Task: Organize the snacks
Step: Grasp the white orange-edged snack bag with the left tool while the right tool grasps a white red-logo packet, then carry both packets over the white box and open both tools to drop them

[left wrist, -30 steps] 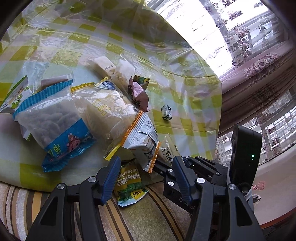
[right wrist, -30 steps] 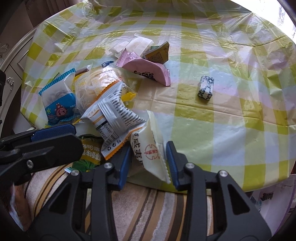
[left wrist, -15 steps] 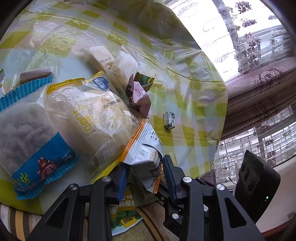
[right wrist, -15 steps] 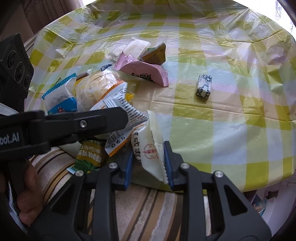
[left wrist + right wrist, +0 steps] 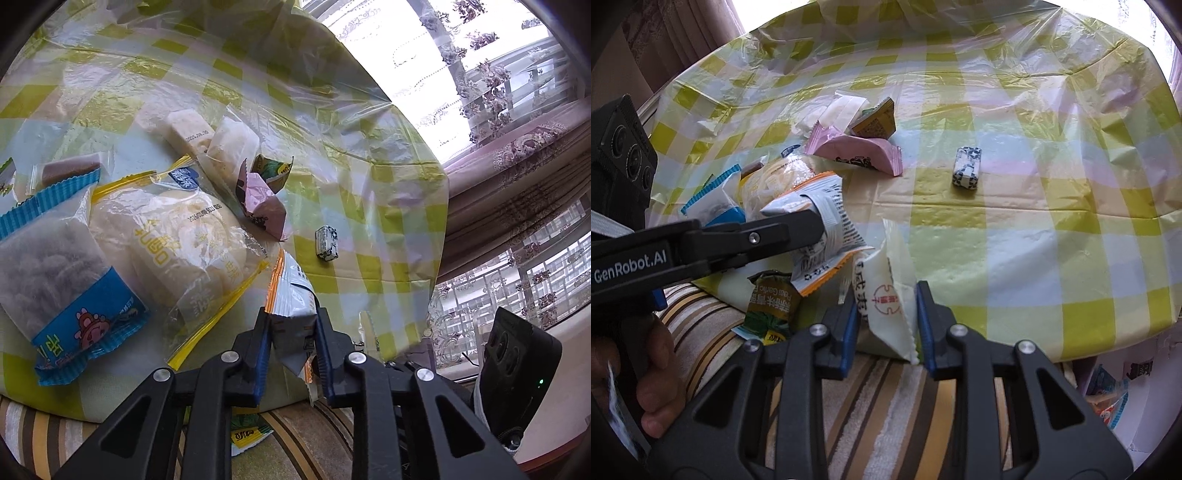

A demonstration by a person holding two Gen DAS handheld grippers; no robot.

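Note:
My left gripper (image 5: 291, 325) is shut on a white snack packet with orange edges (image 5: 293, 295), at the near edge of the table; the packet (image 5: 827, 221) also shows in the right wrist view, pinched by the left gripper (image 5: 812, 225). My right gripper (image 5: 886, 310) is shut on a white sachet with a red seal (image 5: 890, 295), also at the near table edge. A green garlic-pea packet (image 5: 772, 306) lies below on the striped cushion.
A yellow-green checked plastic cloth (image 5: 1015, 236) covers the table. On it lie a bread bag (image 5: 173, 236), a blue-trimmed bag (image 5: 62, 280), a pink packet (image 5: 857, 151), a small patterned candy (image 5: 967, 168) and several small packets. Curtains and a window stand behind.
My left gripper has moved forward to the orange-edged packet and shut on it. My right gripper has kept its hold on the white sachet.

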